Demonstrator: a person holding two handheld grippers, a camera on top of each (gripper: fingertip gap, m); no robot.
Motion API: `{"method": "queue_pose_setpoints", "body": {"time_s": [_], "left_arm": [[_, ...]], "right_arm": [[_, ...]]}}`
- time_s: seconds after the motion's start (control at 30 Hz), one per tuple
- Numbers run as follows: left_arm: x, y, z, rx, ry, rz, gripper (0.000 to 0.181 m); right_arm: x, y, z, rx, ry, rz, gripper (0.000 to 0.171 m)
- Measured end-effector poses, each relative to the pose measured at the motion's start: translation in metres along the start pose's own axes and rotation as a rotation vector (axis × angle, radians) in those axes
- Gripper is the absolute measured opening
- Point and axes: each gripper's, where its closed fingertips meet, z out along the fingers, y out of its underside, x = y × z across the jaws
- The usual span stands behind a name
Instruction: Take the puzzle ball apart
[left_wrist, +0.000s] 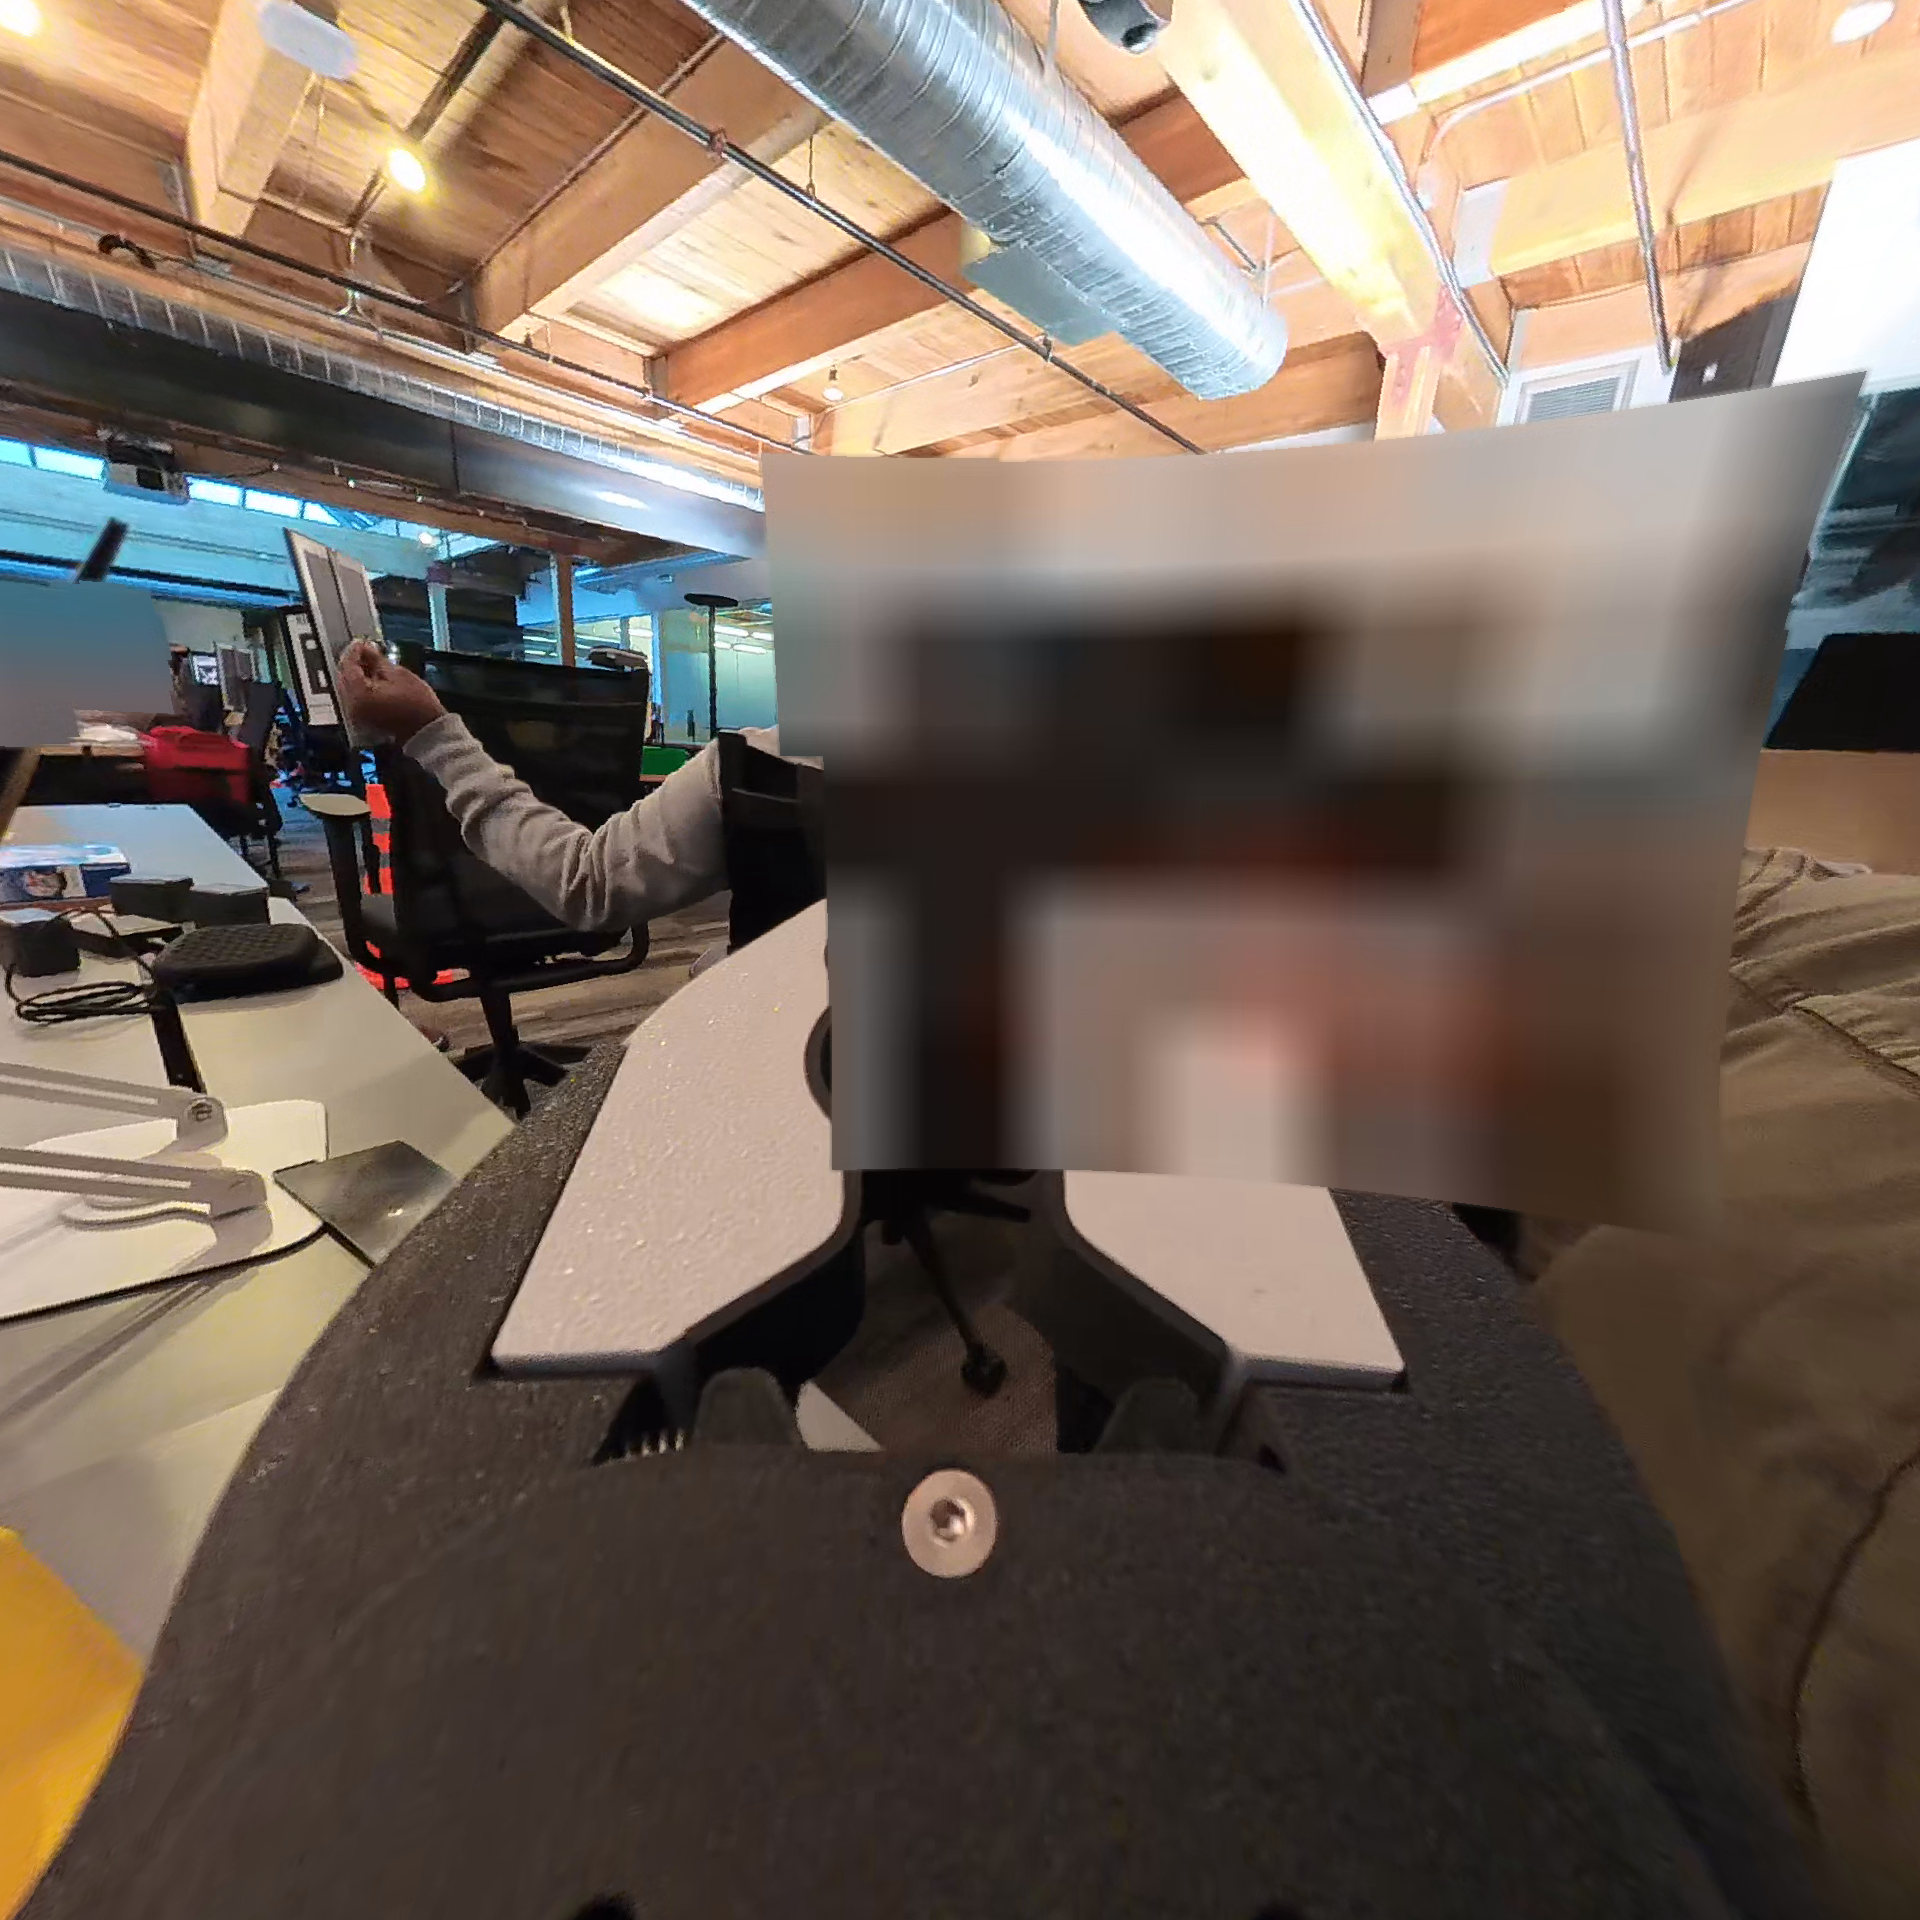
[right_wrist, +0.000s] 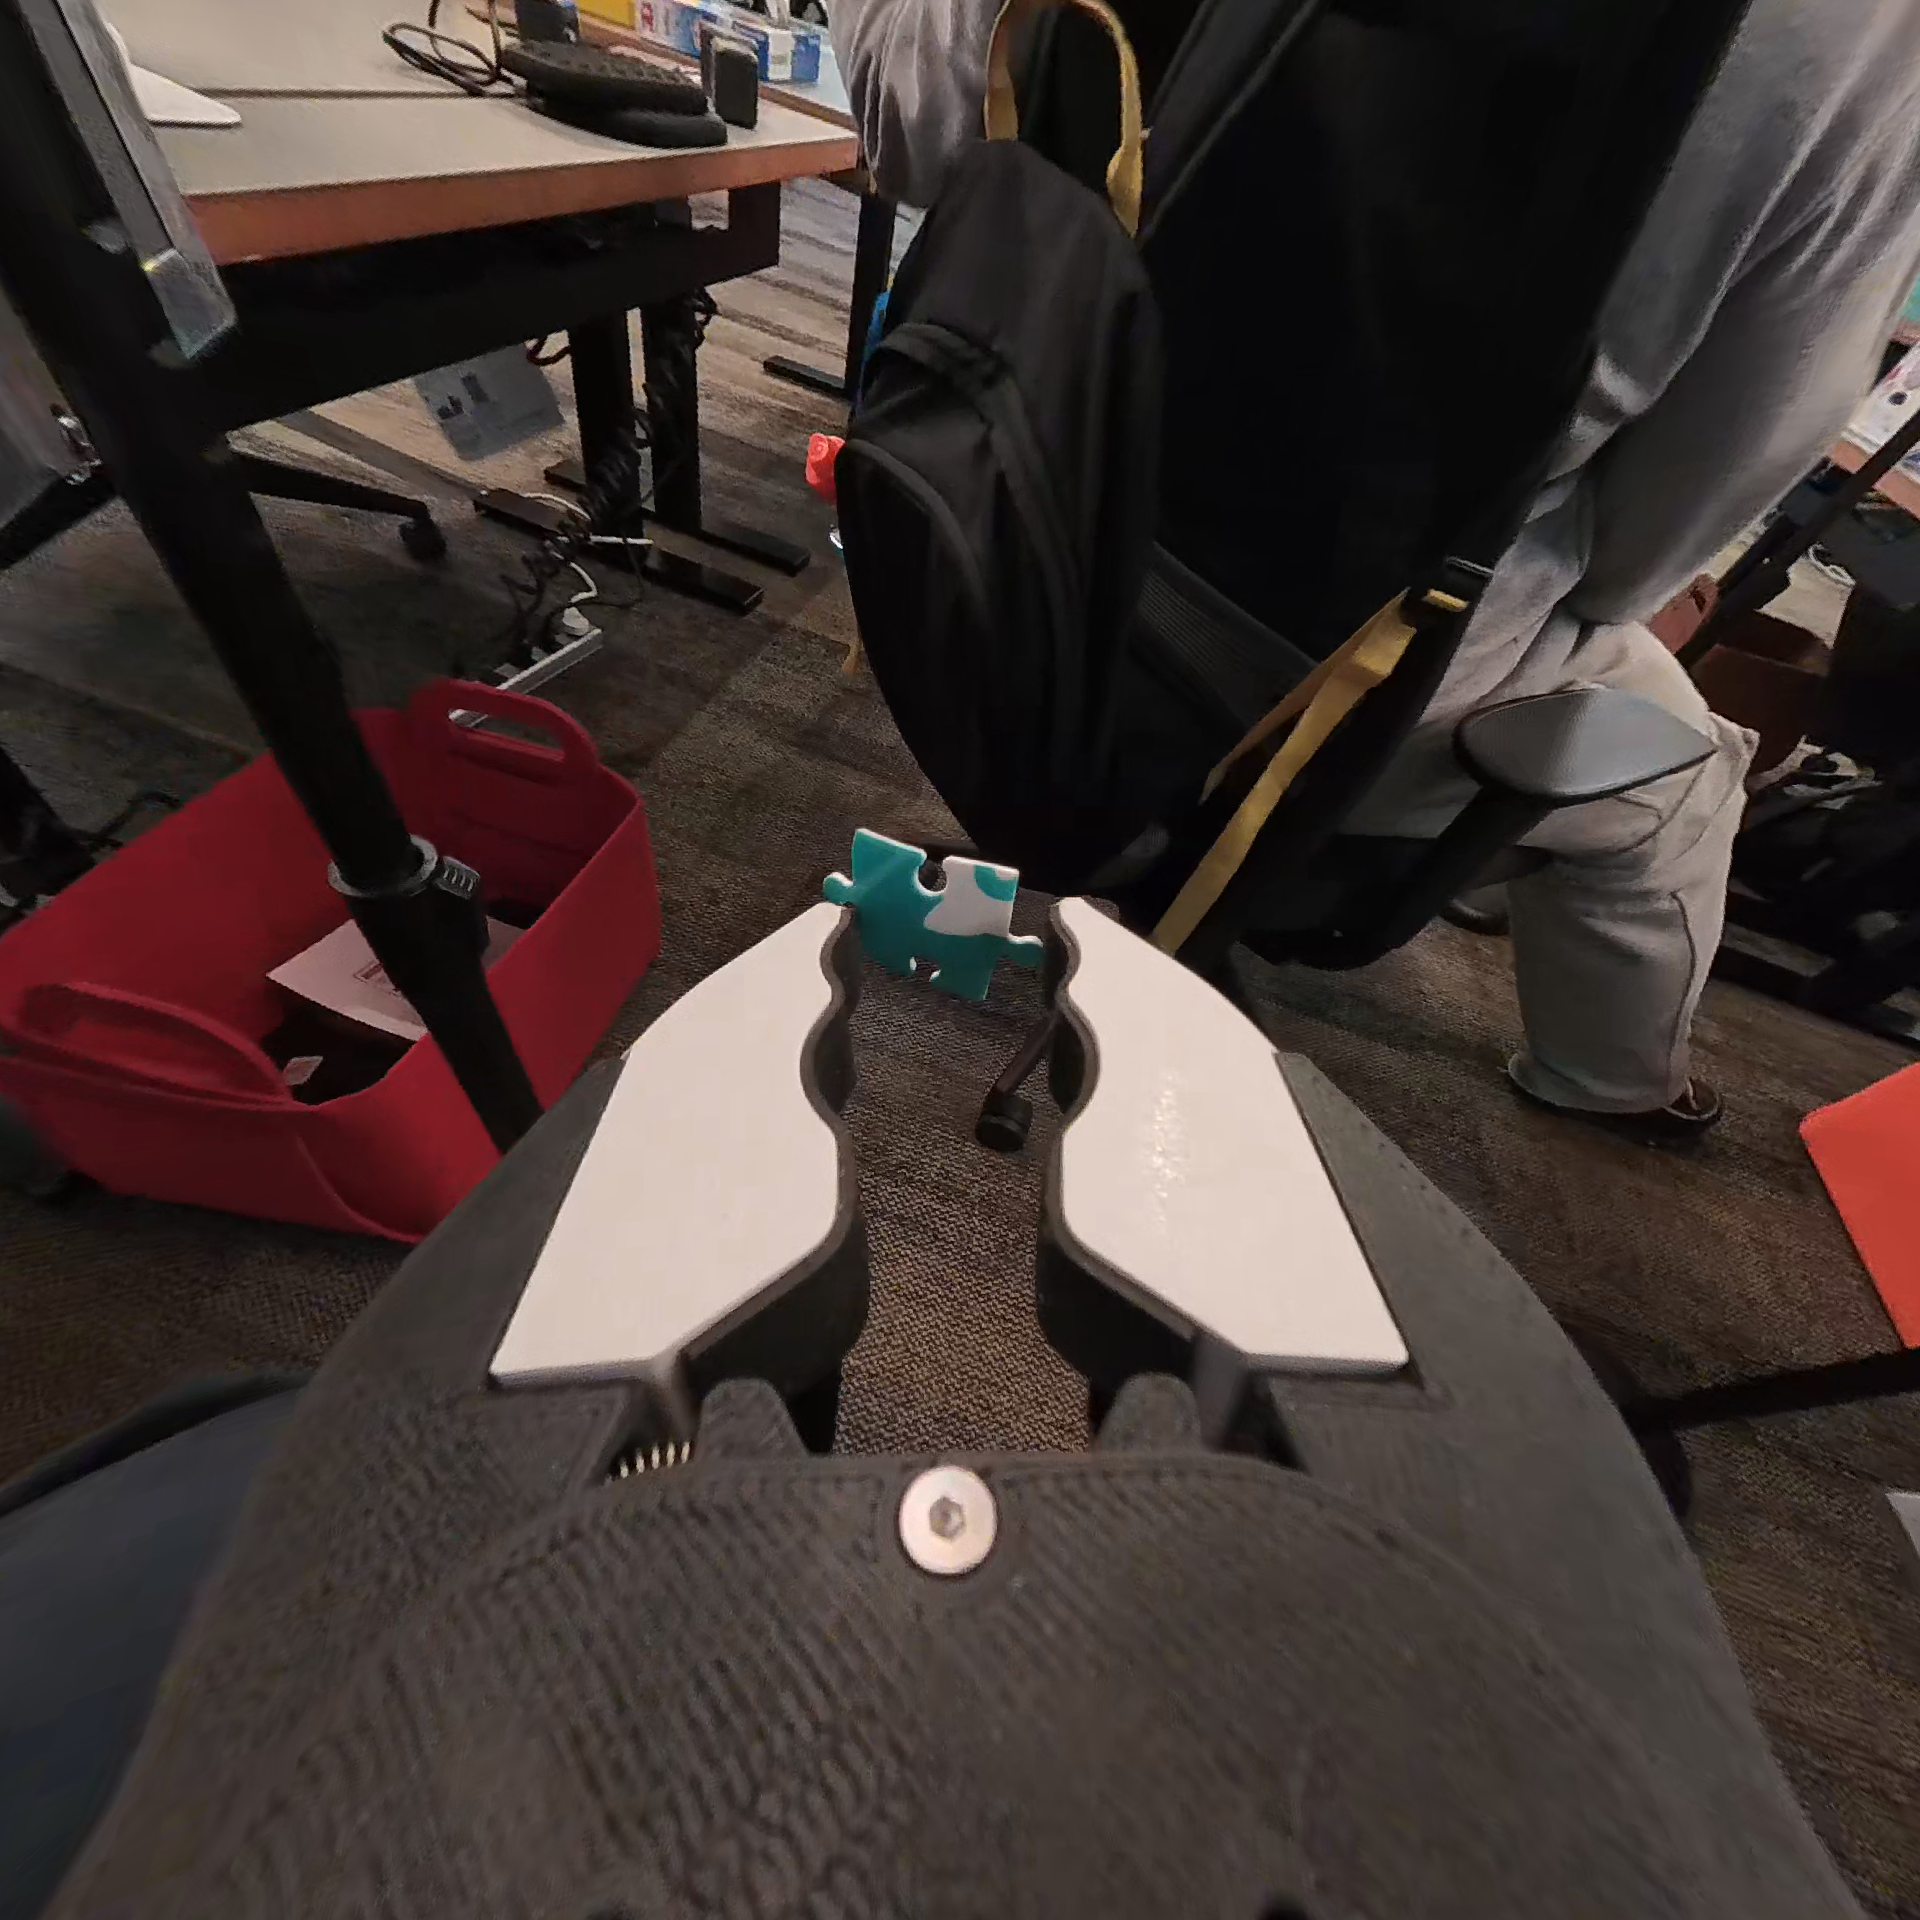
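My right gripper (right_wrist: 948, 920) points down at the carpet and is shut on a teal and white puzzle piece (right_wrist: 935, 914), held upright between its fingertips (right_wrist: 800, 956). My left gripper (left_wrist: 945, 997) points up toward the ceiling. Its left finger (left_wrist: 675, 1143) shows, but a blurred patch covers both fingertips and whatever lies between them. The puzzle ball itself is not visible in either view.
A red tote basket (right_wrist: 312, 935) sits on the carpet to the left, behind a black pole (right_wrist: 312, 727). A black backpack (right_wrist: 997, 520) hangs on a chair with a seated person (right_wrist: 1621, 831). A desk (left_wrist: 260, 1039) lies to the left. Tip to tip, the grippers are about 70 cm apart.
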Motion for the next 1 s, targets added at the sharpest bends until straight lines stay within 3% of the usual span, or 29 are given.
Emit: {"method": "queue_pose_setpoints", "body": {"time_s": [0.23, 0.47, 0.57, 1.0], "left_arm": [[0.002, -0.004, 0.007, -0.047, -0.032, 0.096, 0.034], [-0.028, -0.033, -0.029, -0.074, -0.534, 0.331, 0.067], [-0.025, -0.037, -0.041, -0.079, -0.613, 0.320, 0.083], [0.005, -0.034, 0.000, -0.063, -0.473, 0.251, 0.084]], "right_arm": [[-0.005, 0.002, -0.005, -0.020, 0.011, -0.027, 0.035], [-0.005, -0.014, -0.040, 0.029, -0.029, -0.025, 0.035], [-0.006, -0.018, -0.050, 0.040, -0.041, -0.028, 0.035], [-0.012, -0.025, -0.072, 0.083, -0.096, -0.020, 0.035]]}}
